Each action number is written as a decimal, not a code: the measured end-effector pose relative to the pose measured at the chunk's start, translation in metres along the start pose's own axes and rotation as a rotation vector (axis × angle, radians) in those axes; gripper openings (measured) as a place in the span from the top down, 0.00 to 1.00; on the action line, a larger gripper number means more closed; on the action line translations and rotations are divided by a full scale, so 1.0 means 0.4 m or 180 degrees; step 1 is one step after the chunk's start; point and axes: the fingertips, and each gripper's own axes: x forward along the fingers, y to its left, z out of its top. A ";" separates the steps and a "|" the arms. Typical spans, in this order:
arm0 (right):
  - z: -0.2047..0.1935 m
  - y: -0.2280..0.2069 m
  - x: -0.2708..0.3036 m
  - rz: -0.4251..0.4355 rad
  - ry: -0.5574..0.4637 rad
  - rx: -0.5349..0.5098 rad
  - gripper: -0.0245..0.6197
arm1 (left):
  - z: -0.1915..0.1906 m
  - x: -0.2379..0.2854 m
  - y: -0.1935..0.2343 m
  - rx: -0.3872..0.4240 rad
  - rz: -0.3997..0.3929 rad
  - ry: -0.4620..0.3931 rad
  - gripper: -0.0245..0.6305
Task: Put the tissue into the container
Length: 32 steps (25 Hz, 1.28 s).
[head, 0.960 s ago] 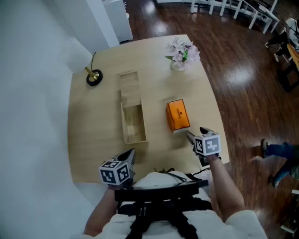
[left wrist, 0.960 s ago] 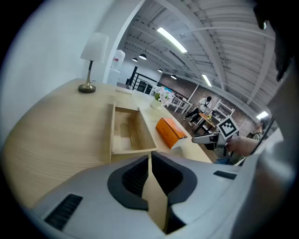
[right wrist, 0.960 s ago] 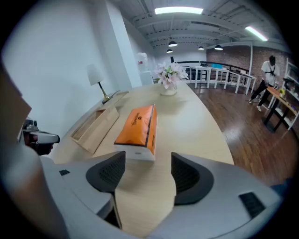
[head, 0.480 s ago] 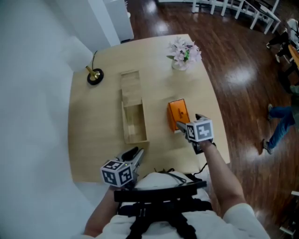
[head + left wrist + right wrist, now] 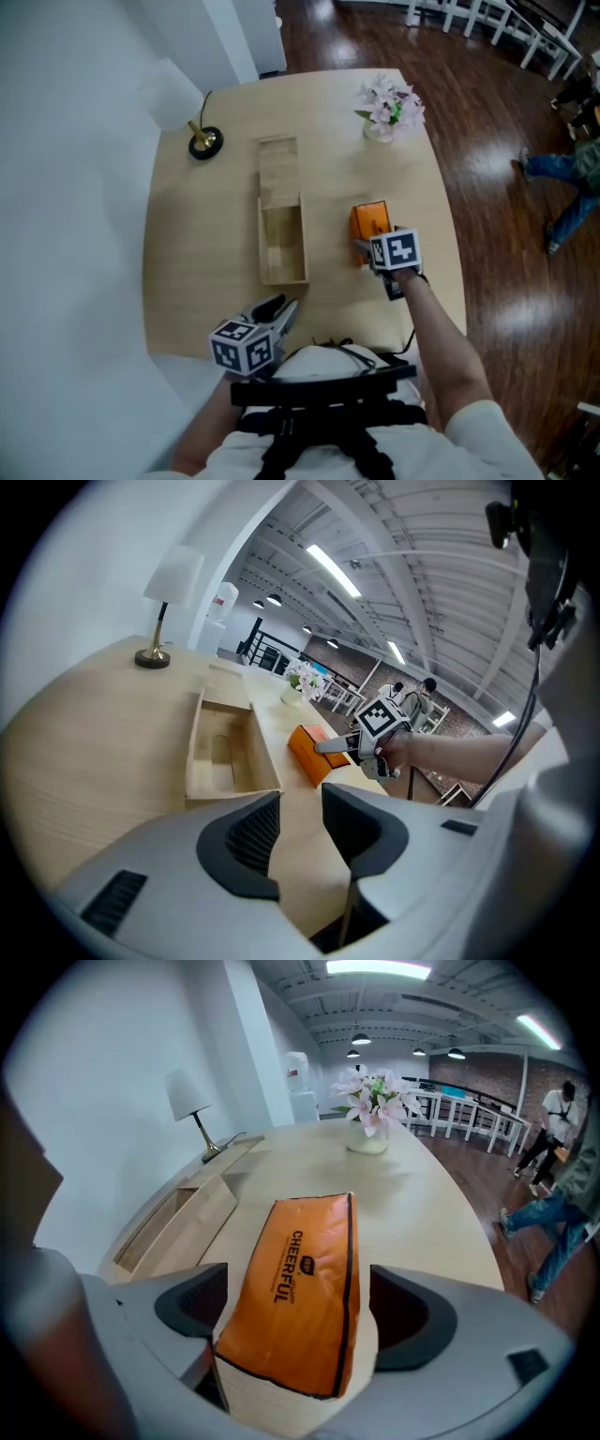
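- on the table (image 5: pixel 206 244), where does the tissue pack (image 5: pixel 369 219) lie?
- right of the wooden container (image 5: pixel 284 278), near it but apart. it is orange and lies flat, outside the container
- what about the right gripper (image 5: pixel 367 253)?
- it points down at the near end of the pack. its jaws have just been opening and now stand wide apart, one on each side of the pack, and they do not clamp it
- and the left gripper (image 5: pixel 281 312)?
- it hangs at the near edge of the table, on the near side of the container. its jaws have just been opening too, and are a little apart over bare table
- is the container open?
- yes, its lid (image 5: pixel 277 169) is slid to the far side. a lamp (image 5: pixel 203 141) stands far left, a vase of flowers (image 5: pixel 391 105) far right
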 end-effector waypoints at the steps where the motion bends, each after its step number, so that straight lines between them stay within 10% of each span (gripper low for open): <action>1: -0.003 -0.002 0.008 -0.0013 0.0033 -0.0011 0.24 | -0.002 -0.001 0.001 -0.0009 0.0011 0.0006 0.76; 32: 0.022 0.053 -0.073 0.0170 -0.0075 0.0529 0.34 | -0.005 -0.048 0.084 -0.0296 0.0043 -0.0066 0.76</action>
